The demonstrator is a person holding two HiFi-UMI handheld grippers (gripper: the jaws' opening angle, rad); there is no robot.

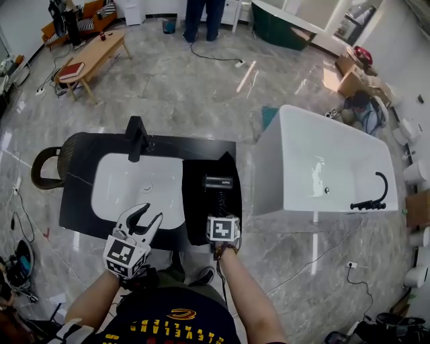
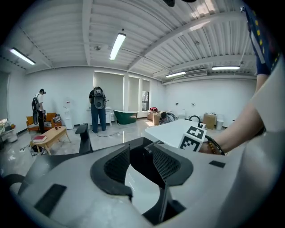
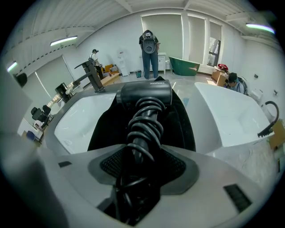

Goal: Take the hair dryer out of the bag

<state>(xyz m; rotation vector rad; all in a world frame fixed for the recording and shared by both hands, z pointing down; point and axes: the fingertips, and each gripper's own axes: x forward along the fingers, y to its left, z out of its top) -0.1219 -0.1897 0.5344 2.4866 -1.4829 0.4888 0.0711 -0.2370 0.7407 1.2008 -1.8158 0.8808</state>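
Observation:
The black hair dryer (image 1: 218,183) lies on the flattened black bag (image 1: 201,215) at the right end of the dark vanity top (image 1: 80,215). Its barrel (image 3: 144,95) points away from me and its cord is wound round the handle (image 3: 144,129). My right gripper (image 1: 221,208) is shut on that cord-wrapped handle, with both pads (image 3: 111,164) pressed to its sides. My left gripper (image 1: 146,215) hangs open over the front rim of the white basin (image 1: 127,181), holding nothing. In the left gripper view, only the basin shows between its open fingers (image 2: 116,164).
A black faucet (image 1: 138,138) stands behind the basin. Right of the vanity sits a white bathtub (image 1: 322,161) with a black tap (image 1: 376,198). A dark round seat (image 1: 50,164) is at the left. A person (image 1: 201,17) stands far back, near a wooden table (image 1: 94,57).

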